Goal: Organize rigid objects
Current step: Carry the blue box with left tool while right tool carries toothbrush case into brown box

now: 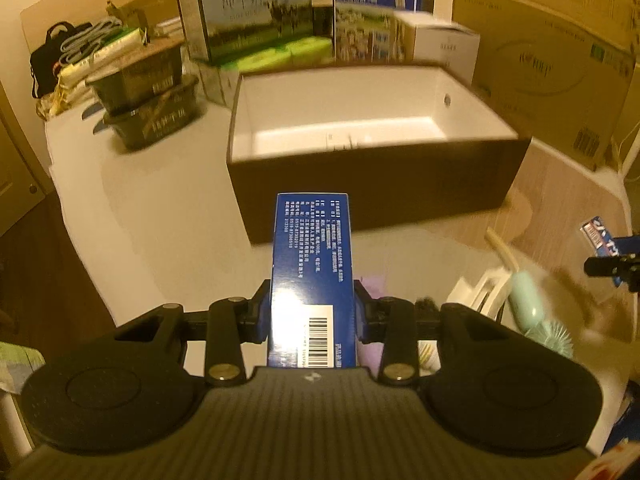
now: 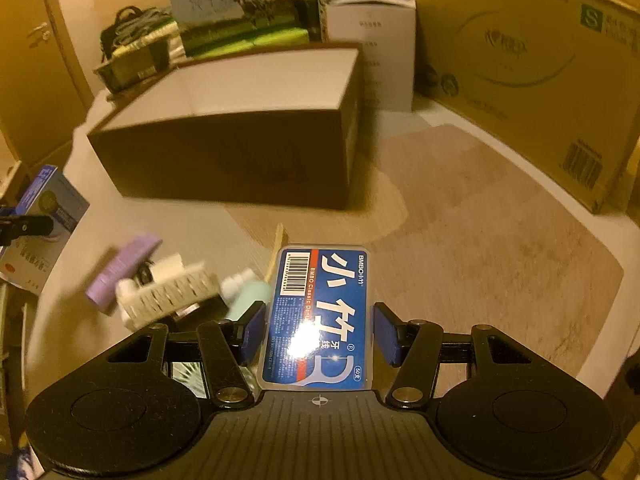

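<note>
My left gripper [image 1: 313,312] is shut on a tall blue carton [image 1: 312,256] with a barcode, its blue pads [image 1: 260,316] pressing both sides. The carton is held above the table, in front of an open dark storage box [image 1: 376,184] with a white inside. My right gripper [image 2: 320,328] is shut on a flat blue dental floss case [image 2: 320,312], also lifted. The storage box [image 2: 240,152] lies ahead and to the left of it. Each gripper shows at the edge of the other's view: the right gripper [image 1: 612,268] and the left gripper [image 2: 24,226].
Loose items lie below on the table: a purple box [image 2: 120,268], a white brush [image 2: 172,292], a mint green hairbrush [image 1: 536,304] and a wooden stick [image 2: 279,244]. Milk cartons [image 1: 252,12], a white box [image 1: 444,44], a large cardboard carton [image 1: 560,60] and stacked dark trays [image 1: 148,92] ring the back.
</note>
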A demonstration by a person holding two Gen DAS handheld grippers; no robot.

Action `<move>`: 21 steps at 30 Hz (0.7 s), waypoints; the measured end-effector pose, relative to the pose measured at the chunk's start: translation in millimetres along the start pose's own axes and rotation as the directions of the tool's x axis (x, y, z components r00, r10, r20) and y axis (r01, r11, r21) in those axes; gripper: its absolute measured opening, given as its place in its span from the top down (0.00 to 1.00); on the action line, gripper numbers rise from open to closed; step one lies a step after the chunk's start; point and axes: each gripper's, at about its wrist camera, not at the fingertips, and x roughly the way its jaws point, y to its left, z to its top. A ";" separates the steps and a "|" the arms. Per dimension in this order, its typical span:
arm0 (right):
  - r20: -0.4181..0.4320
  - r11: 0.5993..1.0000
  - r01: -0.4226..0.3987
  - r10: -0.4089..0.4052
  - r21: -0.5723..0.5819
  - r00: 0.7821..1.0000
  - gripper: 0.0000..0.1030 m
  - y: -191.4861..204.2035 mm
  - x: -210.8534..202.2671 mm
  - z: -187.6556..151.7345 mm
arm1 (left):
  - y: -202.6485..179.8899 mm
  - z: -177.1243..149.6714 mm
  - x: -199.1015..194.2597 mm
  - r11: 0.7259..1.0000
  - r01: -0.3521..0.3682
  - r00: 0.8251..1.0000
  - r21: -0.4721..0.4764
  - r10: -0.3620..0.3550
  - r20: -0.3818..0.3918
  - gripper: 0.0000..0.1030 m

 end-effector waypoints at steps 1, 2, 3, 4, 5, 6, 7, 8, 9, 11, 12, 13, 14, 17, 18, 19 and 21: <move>0.005 1.000 -0.008 0.008 -0.002 1.000 0.45 0.8 -1.3 3.7 | 0.4 5.2 -2.7 1.000 0.004 1.000 -0.003 -0.004 0.011 0.65; 0.014 1.000 -0.018 0.018 -0.006 1.000 0.45 2.3 -3.3 9.0 | 1.3 10.2 -4.7 1.000 0.007 1.000 -0.004 -0.007 0.020 0.65; 0.023 1.000 -0.026 0.027 -0.012 0.999 0.45 4.0 -5.2 14.4 | 2.5 15.8 -6.0 1.000 0.008 1.000 -0.005 -0.008 0.029 0.65; 0.032 0.999 -0.034 0.035 -0.016 0.999 0.45 5.5 -6.3 19.7 | 3.3 22.0 -6.5 1.000 0.006 0.999 -0.006 -0.005 0.035 0.65; 0.041 0.999 -0.043 0.044 -0.021 0.998 0.45 6.7 -6.9 25.5 | 4.2 28.6 -6.6 1.000 0.002 0.999 -0.008 -0.001 0.042 0.65; 0.053 0.998 -0.053 0.054 -0.026 0.997 0.45 8.3 -7.8 33.2 | 5.6 34.6 -6.6 1.000 0.000 0.999 -0.011 0.001 0.048 0.65; 0.063 0.998 -0.059 0.061 -0.029 0.996 0.45 9.2 -7.8 39.5 | 7.6 41.9 -5.6 1.000 -0.001 0.998 -0.014 0.002 0.056 0.65; 0.074 0.997 -0.064 0.066 -0.032 0.995 0.45 10.2 -8.0 46.9 | 8.6 48.0 -5.4 1.000 -0.003 0.998 -0.017 0.004 0.062 0.65; 0.087 0.997 -0.068 0.071 -0.034 0.994 0.45 11.4 -8.2 54.5 | 9.6 56.1 -4.6 1.000 -0.005 0.998 -0.018 0.006 0.070 0.65; 0.114 0.996 -0.080 0.084 -0.036 0.990 0.45 13.7 -8.3 70.3 | 11.3 69.9 -2.0 1.000 -0.015 0.996 -0.018 0.016 0.083 0.65; 0.125 0.996 -0.085 0.089 -0.037 0.988 0.45 15.3 -8.0 78.2 | 11.6 77.6 -0.8 1.000 -0.022 0.996 -0.016 0.024 0.090 0.65; 0.136 0.995 -0.089 0.093 -0.038 0.986 0.45 16.7 -6.9 86.3 | 11.8 85.0 0.7 1.000 -0.027 0.995 -0.013 0.028 0.097 0.65; 0.145 0.995 -0.091 0.096 -0.041 0.985 0.45 17.9 -5.3 93.4 | 11.9 92.7 2.3 0.999 -0.028 0.994 -0.014 0.030 0.103 0.65; 0.167 0.995 -0.091 0.097 -0.043 0.981 0.45 21.0 2.2 116.4 | 10.0 113.2 8.2 0.999 -0.034 0.993 -0.009 0.035 0.115 0.65; 0.173 0.995 -0.095 0.100 -0.040 0.980 0.45 22.0 5.7 124.5 | 9.5 119.1 10.9 0.999 -0.040 0.992 -0.007 0.040 0.117 0.65; 0.178 0.994 -0.098 0.103 -0.038 0.979 0.45 22.2 9.1 131.6 | 8.8 125.9 14.7 0.999 -0.044 0.992 -0.004 0.044 0.117 0.65; 0.187 0.995 -0.095 0.100 -0.037 0.977 0.45 21.9 15.5 144.5 | 8.1 137.6 23.9 0.999 -0.053 0.992 -0.004 0.053 0.115 0.65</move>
